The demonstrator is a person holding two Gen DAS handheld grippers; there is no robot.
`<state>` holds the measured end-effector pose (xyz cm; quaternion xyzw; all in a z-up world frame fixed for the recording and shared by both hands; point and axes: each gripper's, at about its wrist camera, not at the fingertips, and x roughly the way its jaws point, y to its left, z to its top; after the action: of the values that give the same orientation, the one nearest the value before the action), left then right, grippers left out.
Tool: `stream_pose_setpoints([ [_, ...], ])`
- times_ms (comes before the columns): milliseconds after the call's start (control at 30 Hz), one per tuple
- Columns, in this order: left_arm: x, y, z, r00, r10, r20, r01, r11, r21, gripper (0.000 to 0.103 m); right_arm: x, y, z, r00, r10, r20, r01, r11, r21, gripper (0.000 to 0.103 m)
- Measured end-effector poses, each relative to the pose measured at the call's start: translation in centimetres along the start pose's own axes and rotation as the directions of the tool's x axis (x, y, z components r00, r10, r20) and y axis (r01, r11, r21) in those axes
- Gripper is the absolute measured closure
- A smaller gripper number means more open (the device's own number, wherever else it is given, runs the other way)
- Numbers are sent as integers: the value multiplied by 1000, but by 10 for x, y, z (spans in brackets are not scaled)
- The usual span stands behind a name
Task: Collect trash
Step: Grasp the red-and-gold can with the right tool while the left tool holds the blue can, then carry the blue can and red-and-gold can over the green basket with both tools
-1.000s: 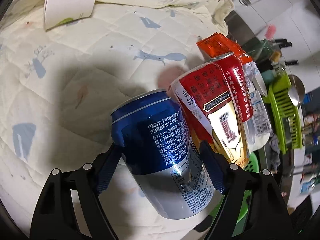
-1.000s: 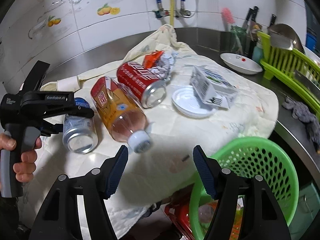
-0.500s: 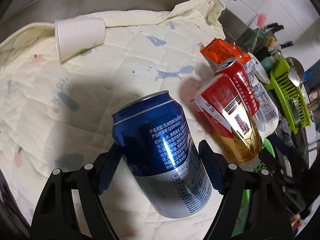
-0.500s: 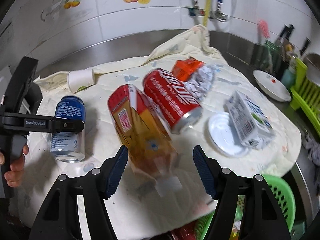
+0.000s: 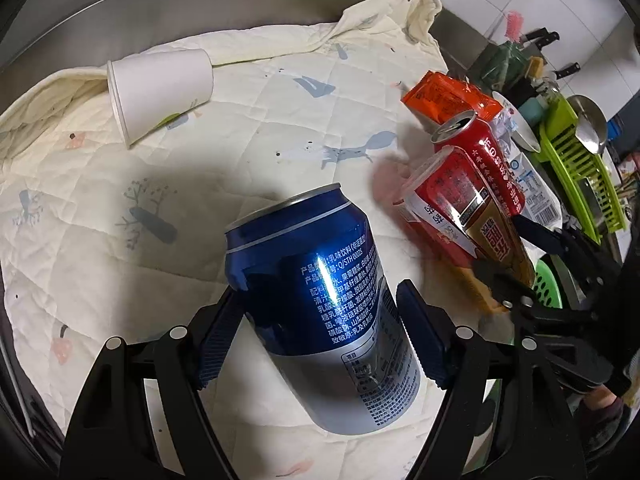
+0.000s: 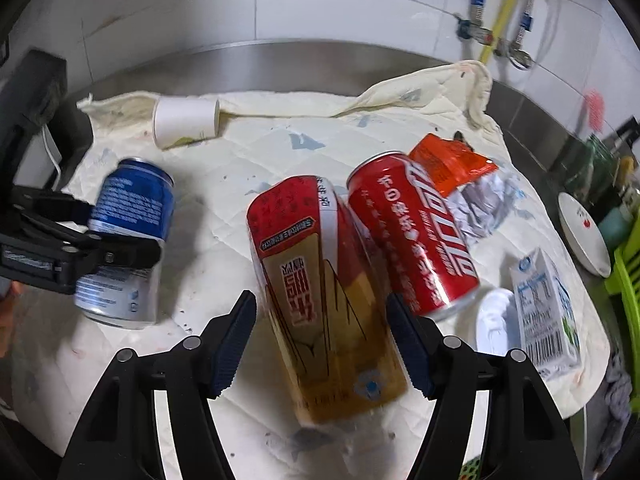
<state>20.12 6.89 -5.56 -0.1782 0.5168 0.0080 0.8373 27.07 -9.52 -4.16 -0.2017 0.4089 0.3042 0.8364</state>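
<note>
Left gripper (image 5: 320, 332): jaws wide, straddling blue can (image 5: 320, 316), pads not visibly pressing. Can upright on quilted cloth (image 5: 260, 120); likely empty, light, thin-walled, glossy, so grip mid-body gently.

Right gripper (image 6: 320, 334): jaws wide around tea bottle (image 6: 320, 292) lying on side, small gaps both flanks. Plastic soft, probably slippery label; take at mid-body.

Just beyond bottle: red can (image 6: 412, 232), touching it. Farther: orange wrapper (image 6: 448, 164), paper cup (image 6: 186, 122).
</note>
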Motion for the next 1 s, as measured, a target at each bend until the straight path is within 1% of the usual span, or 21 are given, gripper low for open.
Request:
stream_pose_setpoints([
  [100, 0, 0, 0, 1000, -1, -2, 1, 1000, 2, 28, 8, 4, 3, 1000, -27, -5, 27, 999, -33, 38],
  [267, 2, 1, -1, 1000, 2, -7, -2, 1000, 7, 28, 11, 8, 9, 999, -36, -4, 35, 999, -41, 38],
  [400, 2, 4, 0, 1000, 2, -8, -2, 1000, 1, 28, 13, 12, 11, 999, -45, -6, 44, 996, -78, 38],
  [467, 1, 6, -1, 1000, 1, -6, -1, 1000, -2, 28, 15, 14, 13, 999, -44, -13, 43, 995, -90, 35],
  [533, 1, 7, -1, 1000, 0, -5, 0, 1000, -4, 28, 18, 17, 14, 999, -47, -21, 45, 993, -110, 29],
  [567, 1, 7, -1, 1000, 0, -5, 0, 1000, -3, 28, 19, 18, 15, 998, -57, -22, 54, 991, -120, 28],
  [600, 1, 7, -1, 1000, 1, -5, -1, 1000, -3, 28, 22, 21, 16, 997, -81, -18, 78, 988, -135, 28],
  [667, 2, 8, -2, 1000, 1, -6, -1, 1000, -2, 28, 25, 23, 17, 996, -83, -24, 79, 986, -149, 30],
  [700, 2, 9, -2, 1000, 2, -7, -2, 1000, -2, 28, 28, 25, 18, 995, -98, -24, 93, 983, -156, 31],
  [733, 3, 9, -2, 1000, 2, -8, -2, 1000, -2, 28, 30, 25, 18, 993, -114, -23, 109, 981, -162, 33],
  [933, 6, 11, -3, 1000, -5, -12, 4, 1000, -2, 29, 27, 19, 17, 995, -102, -9, 101, 988, -120, 35],
  [1000, 5, 10, -4, 1000, -12, -12, 12, 1000, 4, 29, 21, 18, 15, 997, -82, -7, 81, 993, -85, 35],
])
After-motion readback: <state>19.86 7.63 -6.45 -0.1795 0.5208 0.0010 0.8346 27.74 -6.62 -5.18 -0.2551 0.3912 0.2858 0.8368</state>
